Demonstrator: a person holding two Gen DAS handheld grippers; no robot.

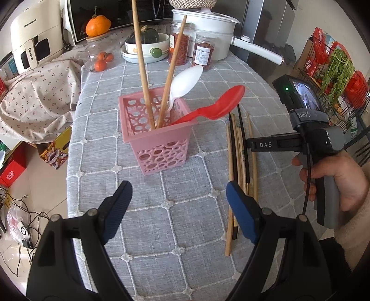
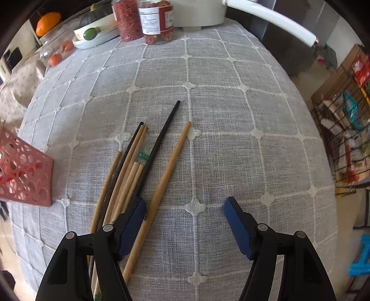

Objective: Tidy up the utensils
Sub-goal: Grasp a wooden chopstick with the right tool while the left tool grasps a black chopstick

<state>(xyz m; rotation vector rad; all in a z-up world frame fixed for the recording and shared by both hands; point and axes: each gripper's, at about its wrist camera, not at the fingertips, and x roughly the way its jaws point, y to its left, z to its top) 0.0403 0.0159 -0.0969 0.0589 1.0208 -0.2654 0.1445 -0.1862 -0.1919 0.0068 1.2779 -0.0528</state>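
Note:
A pink perforated basket (image 1: 159, 129) stands on the grey checked tablecloth (image 1: 185, 231). It holds two wooden chopsticks (image 1: 143, 76), a white spoon (image 1: 185, 81) and a red spoon (image 1: 217, 104). My left gripper (image 1: 179, 199) hovers open in front of the basket with nothing between its fingers. Several loose wooden and black chopsticks (image 2: 129, 176) lie to the basket's right. My right gripper (image 2: 185, 215) points down over them, open. Its left finger (image 2: 134, 220) rests on the pile. One wooden chopstick (image 2: 166, 176) lies just inside that finger, untouched by the other pad.
At the table's far end stand two jars (image 2: 143, 18), a white pot (image 1: 208, 27), a bowl with a squash (image 1: 145, 44) and oranges (image 1: 101, 61). A wire rack (image 1: 335, 76) stands off the right edge. Boxes and cables lie on the floor at left.

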